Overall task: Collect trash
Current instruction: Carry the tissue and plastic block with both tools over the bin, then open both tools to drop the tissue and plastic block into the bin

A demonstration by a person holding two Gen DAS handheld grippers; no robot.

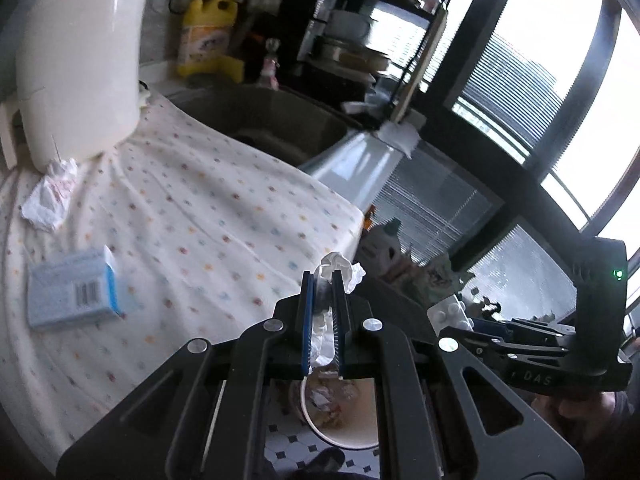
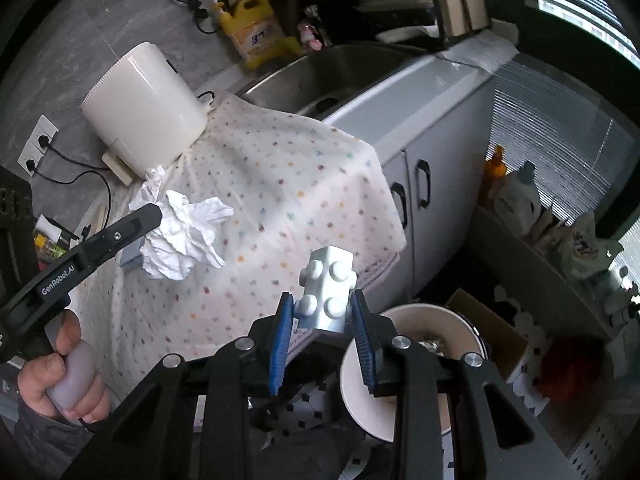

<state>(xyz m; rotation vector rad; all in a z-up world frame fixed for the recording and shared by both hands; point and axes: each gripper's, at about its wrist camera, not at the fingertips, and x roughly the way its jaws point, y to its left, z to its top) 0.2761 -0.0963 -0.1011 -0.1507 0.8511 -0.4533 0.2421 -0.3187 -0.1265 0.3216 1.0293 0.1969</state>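
Gripping tissue [image 1: 340, 268], fingers [image 1: 307, 312] level

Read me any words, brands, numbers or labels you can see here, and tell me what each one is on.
"GenRobot.AI": on the black arm of the left tool.
"DAS": on the black body of the right tool.
Barcode on the pale blue cardboard box: digits too small.
Yellow detergent jug label: blurred, unreadable.

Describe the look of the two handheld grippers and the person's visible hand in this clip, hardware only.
Both are black angular linkage frames with silver round pivot bolts. The left gripper and right gripper carry blue ribbed finger pads. White "GenRobot.AI" lettering marks the left gripper's side; "DAS" lettering and a small green light mark the right one's body. The bare left hand grips a pale lavender handle, above a grey sleeve.
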